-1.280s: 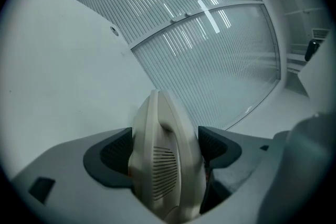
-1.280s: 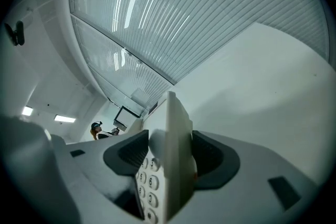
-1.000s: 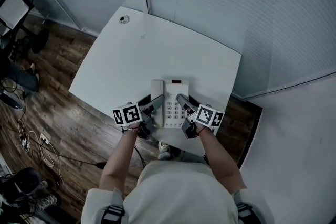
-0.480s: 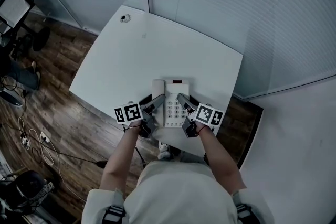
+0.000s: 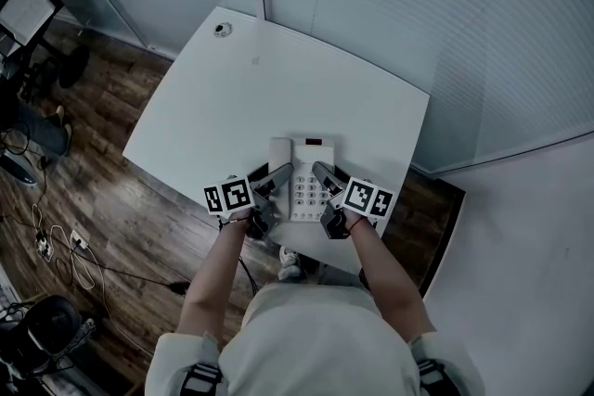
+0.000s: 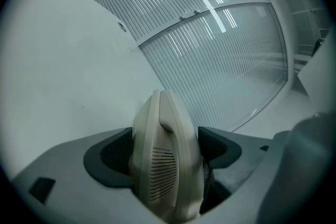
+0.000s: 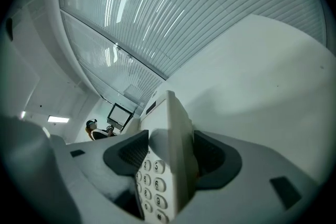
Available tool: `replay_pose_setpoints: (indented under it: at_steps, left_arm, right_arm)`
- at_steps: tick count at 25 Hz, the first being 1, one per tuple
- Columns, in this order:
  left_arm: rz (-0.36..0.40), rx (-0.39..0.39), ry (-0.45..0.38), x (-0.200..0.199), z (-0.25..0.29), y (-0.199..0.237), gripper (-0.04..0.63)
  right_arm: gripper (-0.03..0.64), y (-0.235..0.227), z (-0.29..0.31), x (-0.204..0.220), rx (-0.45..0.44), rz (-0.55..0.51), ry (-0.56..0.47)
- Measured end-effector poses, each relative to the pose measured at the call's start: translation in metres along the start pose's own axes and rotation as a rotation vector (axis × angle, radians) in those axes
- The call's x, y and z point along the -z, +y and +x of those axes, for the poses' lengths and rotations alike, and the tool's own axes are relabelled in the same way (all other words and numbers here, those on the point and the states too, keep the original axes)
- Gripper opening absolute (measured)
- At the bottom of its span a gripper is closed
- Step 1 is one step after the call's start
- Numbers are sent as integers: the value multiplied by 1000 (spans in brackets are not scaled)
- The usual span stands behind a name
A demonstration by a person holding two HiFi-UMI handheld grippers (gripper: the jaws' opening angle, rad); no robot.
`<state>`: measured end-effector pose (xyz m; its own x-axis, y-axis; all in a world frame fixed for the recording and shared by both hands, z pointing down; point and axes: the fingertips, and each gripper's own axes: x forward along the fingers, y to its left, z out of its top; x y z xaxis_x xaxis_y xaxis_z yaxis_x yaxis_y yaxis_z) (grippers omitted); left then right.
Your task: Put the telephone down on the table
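Both forearms reach forward, angled inward onto the telephone at the table's near edge; can't tell if it touches down. Left gripper jaws pinch the handset, right gripper jaws pinch the telephone's keypad-side edge.

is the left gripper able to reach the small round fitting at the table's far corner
Probably not: left gripper is shut on the cream plastic telephone, and the round fitting sits across the white table.
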<state>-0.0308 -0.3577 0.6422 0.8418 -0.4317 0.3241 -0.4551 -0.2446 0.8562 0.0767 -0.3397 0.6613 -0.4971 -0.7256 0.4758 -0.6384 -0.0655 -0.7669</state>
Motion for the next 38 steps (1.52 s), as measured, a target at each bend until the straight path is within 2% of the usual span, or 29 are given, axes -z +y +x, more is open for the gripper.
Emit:
replay_pose_setpoints:
  at_steps: [6, 16, 21, 26, 32, 35, 38]
  left_arm:
    - [21, -23, 35, 5, -4, 0, 374]
    - [15, -27, 19, 7, -11, -2, 374]
    - [32, -39, -5, 9, -22, -6, 364]
    - [34, -61, -37, 13, -35, -9, 319]
    - [41, -71, -58, 23, -48, -16, 261]
    - [46, -78, -78, 27, -56, -21, 185]
    - [61, -91, -92, 30, -64, -24, 146]
  right_arm:
    - [268, 0, -3, 3, 8, -6, -3]
    - [268, -4, -12, 4, 12, 16, -17]
    - [268, 0, -22, 7, 9, -15, -28]
    - [268, 7, -32, 13, 12, -69, -44]
    - [254, 8, -45, 15, 37, -82, -88]
    - [208, 9, -54, 17, 57, -71, -119]
    - [160, 12, -63, 21, 70, -79, -140]
